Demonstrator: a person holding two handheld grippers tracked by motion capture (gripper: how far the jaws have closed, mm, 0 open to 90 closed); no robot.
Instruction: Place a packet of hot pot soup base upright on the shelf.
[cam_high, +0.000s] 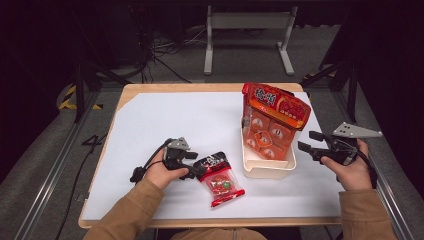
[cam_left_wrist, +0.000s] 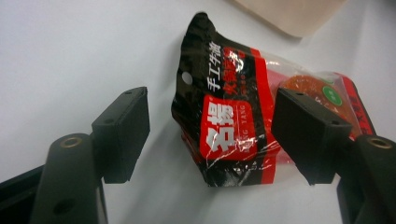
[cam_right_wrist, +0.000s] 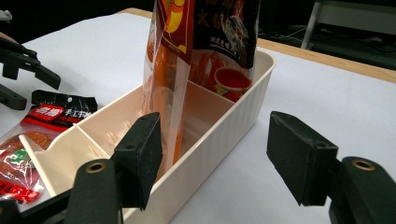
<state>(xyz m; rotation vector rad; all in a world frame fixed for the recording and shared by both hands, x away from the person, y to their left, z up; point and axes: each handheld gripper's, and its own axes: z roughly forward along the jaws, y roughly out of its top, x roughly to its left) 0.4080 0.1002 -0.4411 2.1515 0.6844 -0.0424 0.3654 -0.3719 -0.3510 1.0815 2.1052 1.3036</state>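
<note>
2 packets are sitting in this scene, and you are working the small one. Your left gripper (cam_high: 199, 164) is coming in at the black header end of the small red packet (cam_high: 219, 179), which is lying flat on the white table sheet (cam_high: 160, 125), just left of the cream bin (cam_high: 267, 167) and near its front corner. The left gripper view is showing the packet's top end (cam_left_wrist: 224, 126) lying between the 2 jaws with white sheet visible on both sides of it, so the pads are not pressing it. You are holding nothing yet; the jaws are standing released and straddling. The header is probably the pick point because it is flat and stiff, while the clear part is bulging with contents.

Your right gripper (cam_high: 306, 141) is hovering just right of the bin, jaws spread wide, gripping nothing. The right gripper view is showing the bin wall (cam_right_wrist: 219, 126) between its jaws but apart from both pads. My guess: you are parking it there to steady the bin when the packet goes in.

1 tall orange bag (cam_high: 272, 120) is standing upright in the bin's far section, leaning on the back wall. The near section (cam_right_wrist: 60, 154) is looking free, likely where the small packet is heading.
</note>
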